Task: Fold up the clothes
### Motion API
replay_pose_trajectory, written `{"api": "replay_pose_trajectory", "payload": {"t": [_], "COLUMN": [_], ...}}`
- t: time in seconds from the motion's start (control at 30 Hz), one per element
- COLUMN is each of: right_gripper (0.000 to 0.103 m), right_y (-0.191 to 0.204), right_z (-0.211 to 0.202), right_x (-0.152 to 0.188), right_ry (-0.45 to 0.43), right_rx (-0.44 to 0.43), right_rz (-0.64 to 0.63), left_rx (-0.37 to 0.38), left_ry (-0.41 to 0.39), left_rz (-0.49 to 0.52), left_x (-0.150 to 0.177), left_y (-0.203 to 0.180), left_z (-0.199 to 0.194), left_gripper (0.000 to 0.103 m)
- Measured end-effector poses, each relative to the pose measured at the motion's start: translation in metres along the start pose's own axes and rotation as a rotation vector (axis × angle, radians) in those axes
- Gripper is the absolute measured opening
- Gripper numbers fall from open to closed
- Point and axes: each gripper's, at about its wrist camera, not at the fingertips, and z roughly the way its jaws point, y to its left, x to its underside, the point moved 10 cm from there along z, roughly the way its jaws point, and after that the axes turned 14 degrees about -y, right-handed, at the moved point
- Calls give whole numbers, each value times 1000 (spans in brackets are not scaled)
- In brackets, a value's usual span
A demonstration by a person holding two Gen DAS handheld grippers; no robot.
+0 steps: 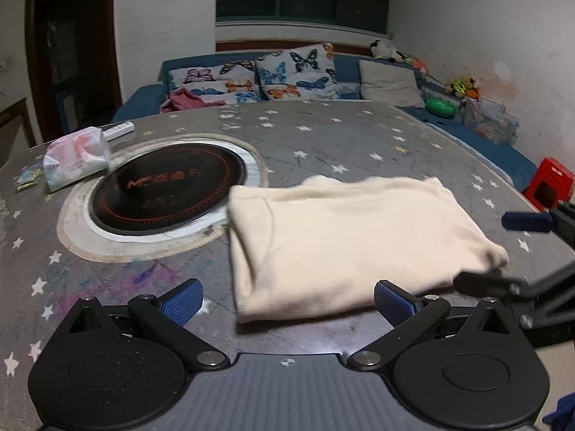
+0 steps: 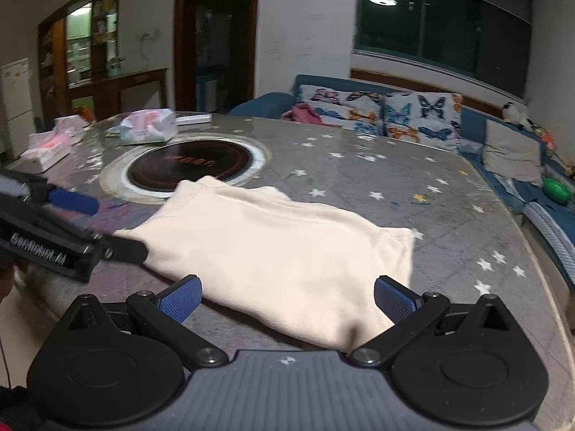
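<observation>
A cream garment [image 1: 345, 237] lies folded into a rough rectangle on the grey star-patterned table [image 1: 323, 136]. It also shows in the right wrist view [image 2: 280, 258]. My left gripper [image 1: 287, 303] is open and empty, just short of the garment's near edge. My right gripper [image 2: 287, 301] is open, its fingers either side of the garment's near right corner, holding nothing. In the left wrist view the right gripper [image 1: 499, 251] sits at the garment's right end. In the right wrist view the left gripper [image 2: 104, 226] sits at the garment's left edge.
A round black induction hob [image 1: 169, 186] is set into the table left of the garment. A tissue pack [image 1: 75, 158] and a white remote [image 1: 118, 130] lie beyond it. A blue sofa with butterfly cushions [image 1: 287, 75] stands behind the table. A red box [image 1: 548, 183] sits at right.
</observation>
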Motion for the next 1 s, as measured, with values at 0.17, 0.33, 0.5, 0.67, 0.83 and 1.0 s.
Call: {"api": "replay_pose_trajectory", "payload": {"t": [0.17, 0.33, 0.5, 0.67, 0.83, 1.0], "right_gripper": [101, 93, 85, 82, 82, 81], "right_y": [26, 66, 96, 110, 115, 119], "right_z": [12, 26, 37, 43, 53, 50], "right_x": [-3, -2, -4, -2, 11, 10], "right_ry": [12, 28, 33, 46, 91, 96], "right_rx": [-95, -210, -287, -350, -393, -418], "right_rz": [-64, -153, -213, -185, -140, -141], "left_rx": [-62, -103, -78, -62, -56, -42], "left_ry": [-14, -11, 0, 24, 77, 92], "left_rz": [-36, -72, -93, -73, -72, -65], "left_x": [-6, -7, -6, 0, 13, 17], "left_y": [24, 46, 48, 42, 46, 47], "left_z": [4, 11, 14, 22, 35, 37], "left_gripper": [103, 103, 102, 102, 101, 101]}}
